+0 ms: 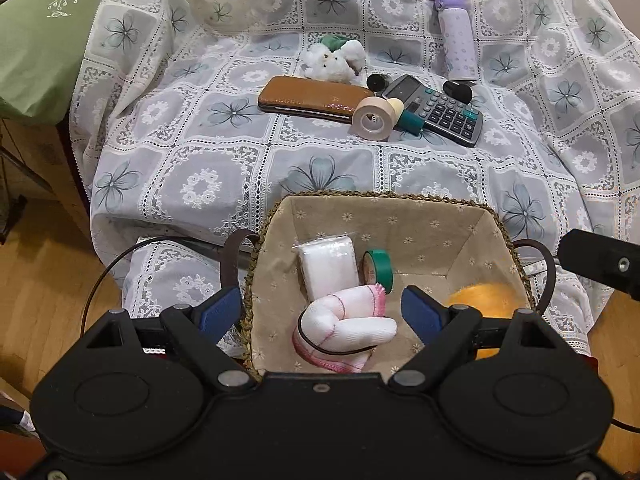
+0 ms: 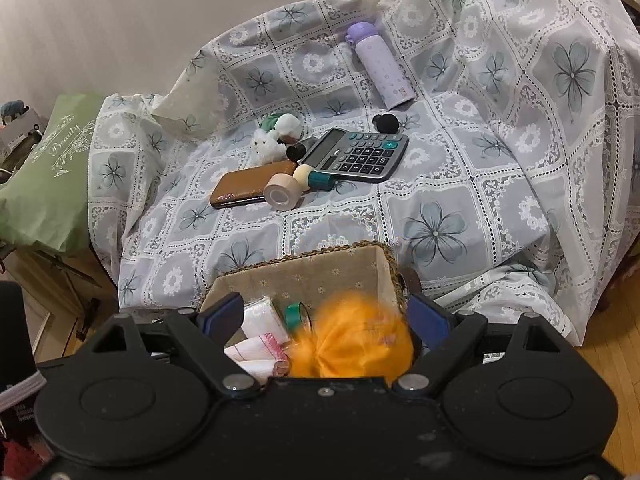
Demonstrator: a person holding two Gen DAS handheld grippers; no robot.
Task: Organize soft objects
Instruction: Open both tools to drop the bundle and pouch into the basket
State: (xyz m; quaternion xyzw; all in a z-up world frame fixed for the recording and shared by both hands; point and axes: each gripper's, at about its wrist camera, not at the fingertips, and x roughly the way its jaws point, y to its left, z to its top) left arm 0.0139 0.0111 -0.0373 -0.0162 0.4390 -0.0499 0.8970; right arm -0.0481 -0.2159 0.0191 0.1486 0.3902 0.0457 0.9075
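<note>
A woven basket [image 1: 384,197] with a beige flowered lining stands at the front edge of the covered seat. Inside lie a white packet [image 1: 328,268], a green tape roll [image 1: 380,266], a rolled white and pink cloth [image 1: 352,322] bound with a dark band, and an orange fluffy thing [image 1: 480,300]. My left gripper [image 1: 322,306] hangs open over the cloth, pads clear of it. My right gripper [image 2: 326,314] is open over the basket [image 2: 320,255]; the blurred orange fluffy thing [image 2: 352,340] sits loose between its fingers. A white plush toy [image 1: 336,60] lies further back on the cover.
On the lace flowered cover lie a brown case [image 1: 308,98], a beige tape roll [image 1: 372,120], a calculator [image 1: 440,110], small black caps and a purple bottle [image 1: 458,40]. A green cushion [image 1: 40,40] sits at the left. Wood floor runs along both sides.
</note>
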